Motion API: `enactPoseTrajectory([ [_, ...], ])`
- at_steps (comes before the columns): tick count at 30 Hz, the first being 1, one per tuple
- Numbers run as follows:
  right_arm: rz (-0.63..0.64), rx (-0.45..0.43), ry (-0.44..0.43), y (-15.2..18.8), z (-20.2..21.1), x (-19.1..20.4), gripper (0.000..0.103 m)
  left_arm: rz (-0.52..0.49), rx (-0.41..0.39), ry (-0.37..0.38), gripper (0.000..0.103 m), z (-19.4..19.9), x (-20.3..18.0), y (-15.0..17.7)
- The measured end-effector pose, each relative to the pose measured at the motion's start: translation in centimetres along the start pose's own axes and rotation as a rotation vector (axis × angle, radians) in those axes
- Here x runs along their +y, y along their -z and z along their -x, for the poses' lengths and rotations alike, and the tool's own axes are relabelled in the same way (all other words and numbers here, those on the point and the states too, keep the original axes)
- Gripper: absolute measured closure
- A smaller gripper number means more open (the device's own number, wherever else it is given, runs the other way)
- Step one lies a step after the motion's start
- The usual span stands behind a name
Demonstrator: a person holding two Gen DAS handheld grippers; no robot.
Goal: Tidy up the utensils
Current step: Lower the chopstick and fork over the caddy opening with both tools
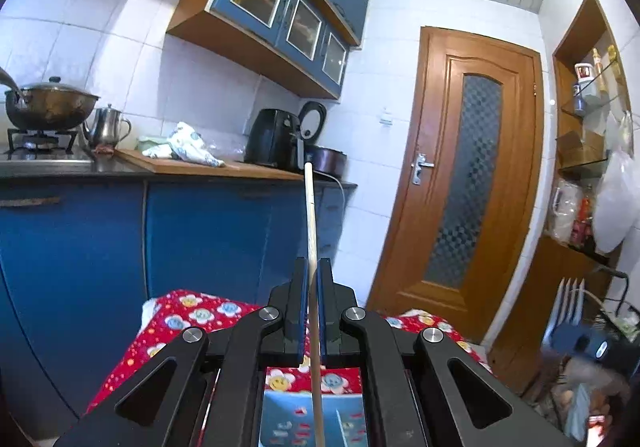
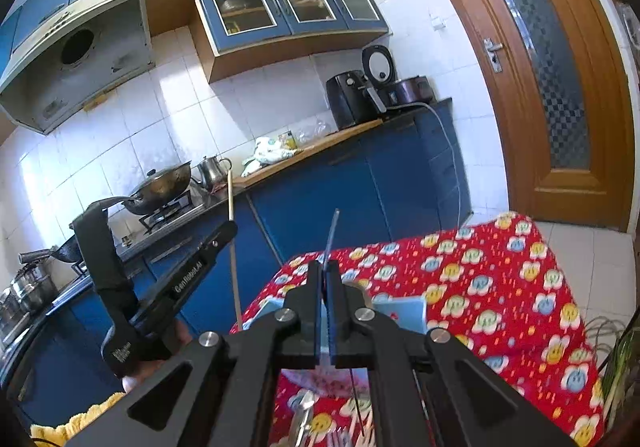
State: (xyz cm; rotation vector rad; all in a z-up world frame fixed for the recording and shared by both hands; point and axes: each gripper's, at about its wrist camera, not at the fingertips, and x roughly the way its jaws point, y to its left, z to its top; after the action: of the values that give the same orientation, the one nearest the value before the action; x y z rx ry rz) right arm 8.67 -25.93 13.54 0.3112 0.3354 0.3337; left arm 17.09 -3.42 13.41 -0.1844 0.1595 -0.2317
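At lower centre, the red flowered tablecloth [image 2: 500, 287] spreads beneath both tools. The left gripper [image 1: 313, 279], aimed nearly level, clamps a wooden chopstick [image 1: 310, 227] that rises up mid-frame. The right gripper [image 2: 325, 279], tilted slightly down, pinches a thin metal utensil [image 2: 331, 231] edge-on.

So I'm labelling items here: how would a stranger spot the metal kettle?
Start at the blue base cabinets and follow the counter to the gas stove with the lidded wok. The metal kettle stands right beside it, the only small shiny spouted jug there.

wok [image 1: 50, 103] on stove [image 1: 40, 141], kettle [image 1: 106, 127] beside
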Motion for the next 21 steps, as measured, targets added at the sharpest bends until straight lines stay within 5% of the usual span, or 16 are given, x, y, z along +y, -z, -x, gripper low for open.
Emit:
enactPoseTrajectory([
  [9, 0.051, -0.076, 0.048, -1.7, -2.8, -0.8, 0.100, 0.002, 0.000, -0.048, 0.099, -2.8, 1.0, 2.6],
  [21, 0.025, -0.065, 0.099, 0.0, -6.1, -2.6, 0.100, 0.044, -0.064, -0.072, 0.099, -4.4, 1.7, 3.1],
])
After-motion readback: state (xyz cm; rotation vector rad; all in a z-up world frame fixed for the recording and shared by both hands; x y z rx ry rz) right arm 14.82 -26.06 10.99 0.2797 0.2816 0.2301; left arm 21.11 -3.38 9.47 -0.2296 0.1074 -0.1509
